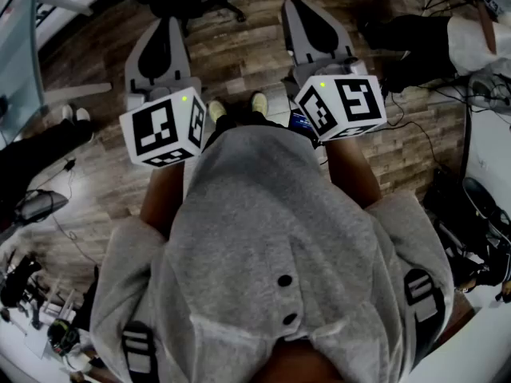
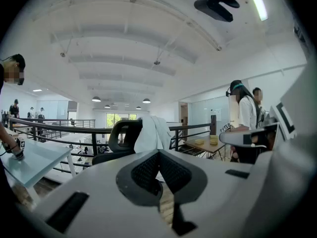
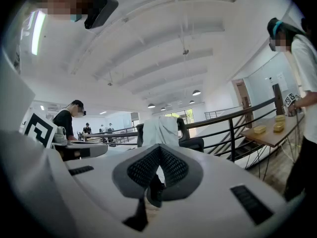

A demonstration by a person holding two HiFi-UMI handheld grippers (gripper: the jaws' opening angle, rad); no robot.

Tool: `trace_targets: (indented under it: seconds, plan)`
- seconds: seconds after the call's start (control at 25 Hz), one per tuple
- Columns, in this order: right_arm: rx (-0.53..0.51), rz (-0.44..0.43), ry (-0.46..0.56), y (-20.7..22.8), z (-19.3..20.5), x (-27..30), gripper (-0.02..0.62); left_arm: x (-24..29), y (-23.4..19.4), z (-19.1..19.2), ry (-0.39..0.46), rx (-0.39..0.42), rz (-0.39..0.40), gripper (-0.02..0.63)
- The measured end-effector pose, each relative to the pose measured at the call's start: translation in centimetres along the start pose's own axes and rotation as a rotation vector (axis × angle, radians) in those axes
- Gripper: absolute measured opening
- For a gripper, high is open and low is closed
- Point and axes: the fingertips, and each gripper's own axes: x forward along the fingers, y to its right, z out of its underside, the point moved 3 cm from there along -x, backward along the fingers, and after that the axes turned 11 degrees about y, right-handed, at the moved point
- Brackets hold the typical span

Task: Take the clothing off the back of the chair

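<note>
White cloth, the clothing [image 2: 151,133] [image 3: 159,130], hangs draped over the back of a black office chair [image 2: 120,134] [image 3: 193,143], which stands well ahead of both tools near a black railing [image 2: 49,123] [image 3: 237,118]. Nothing touches the garment; both gripper views show it beyond the jaw tips, upright over the chair back with its folds falling down the front. The left gripper [image 1: 168,26] [image 2: 158,170] is held out over the wooden floor [image 1: 239,54] with its jaws pressed together at the tip and nothing between them. The right gripper [image 1: 302,10] [image 3: 159,170] is held beside it, apart from it, its jaws likewise closed on nothing. In the head view the person's grey hooded top [image 1: 271,238] fills the lower half, with the two marker cubes just above it. To the left of the chair in the left gripper view stands a glass-topped table [image 2: 29,157], and to the right a wooden table [image 2: 205,145] [image 3: 270,133] bearing small yellow items. A person in a white top [image 2: 245,113] stands by that table, and in the right gripper view a person in a dark top [image 3: 64,120] stands to the left of the chair.
</note>
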Motion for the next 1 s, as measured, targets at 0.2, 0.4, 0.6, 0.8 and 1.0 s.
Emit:
trace_targets:
  seconds: [0.2,0.4,0.6,0.8,1.0]
  plan:
    - [0.006,0.003,-0.005,0.8,-0.7,-0.6,0.015,0.3,0.8,-0.9,0.004,0.001,0.001,0.009]
    - [0.013,-0.01,0.004,1.3,-1.2,-0.5,0.015,0.7,1.6,-1.3,0.004,0.005,0.008,0.009]
    - [0.03,-0.001,0.023,2.6,-2.0,-1.3,0.015,0.5,3.0,-2.0,0.011,0.006,0.008,0.009]
    - [0.049,-0.047,0.024,3.7,-2.3,-2.1,0.015,0.5,4.4,-1.9,0.001,0.013,-0.004,0.009]
    - [0.062,-0.096,0.039,5.2,-2.4,-1.8,0.015,1.1,5.4,-1.4,-0.003,0.035,-0.029,0.009]
